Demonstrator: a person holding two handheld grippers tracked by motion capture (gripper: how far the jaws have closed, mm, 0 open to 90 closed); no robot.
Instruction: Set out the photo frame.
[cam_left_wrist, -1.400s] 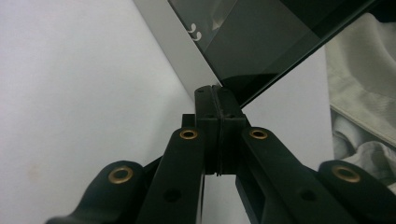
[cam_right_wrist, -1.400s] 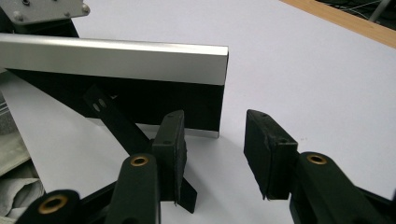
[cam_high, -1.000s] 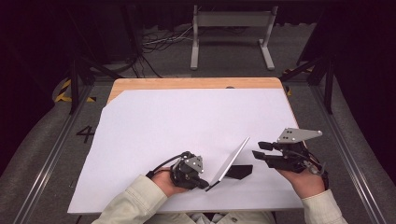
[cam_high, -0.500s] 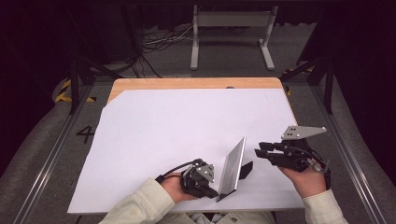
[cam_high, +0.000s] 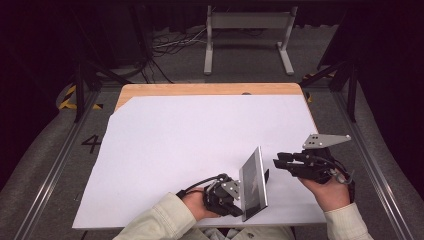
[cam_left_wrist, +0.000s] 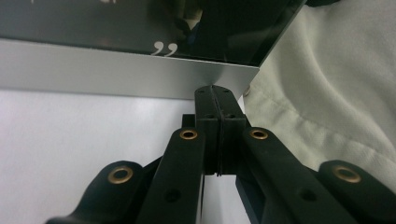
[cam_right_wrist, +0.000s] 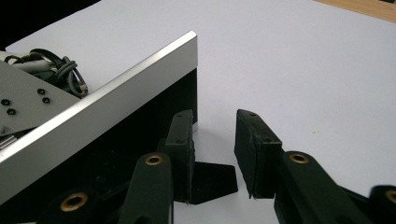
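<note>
A picture frame (cam_high: 253, 182) with a silver border and dark glass stands steeply tilted on edge near the table's front. My left gripper (cam_high: 235, 192) is shut on its lower edge; in the left gripper view the jaw tips (cam_left_wrist: 215, 91) pinch the silver border (cam_left_wrist: 116, 70). My right gripper (cam_high: 278, 161) hovers just right of the frame, behind its back. Its jaws have just been closing and still stand apart (cam_right_wrist: 214, 135). The tip of the frame's black back stand (cam_right_wrist: 212, 182) shows low in the gap, touched by neither pad. The frame's silver edge (cam_right_wrist: 107, 105) runs to their left.
A white sheet (cam_high: 200, 140) covers the wooden table (cam_high: 200, 89). A metal stand (cam_high: 247, 30) and cables lie on the floor beyond the far edge. Rails run along both sides of the table. A pale sleeve (cam_left_wrist: 336, 93) is close behind the frame.
My left hand has slid to the right with the frame, which has tipped from a low lean to nearly upright. The right gripper has held its place.
</note>
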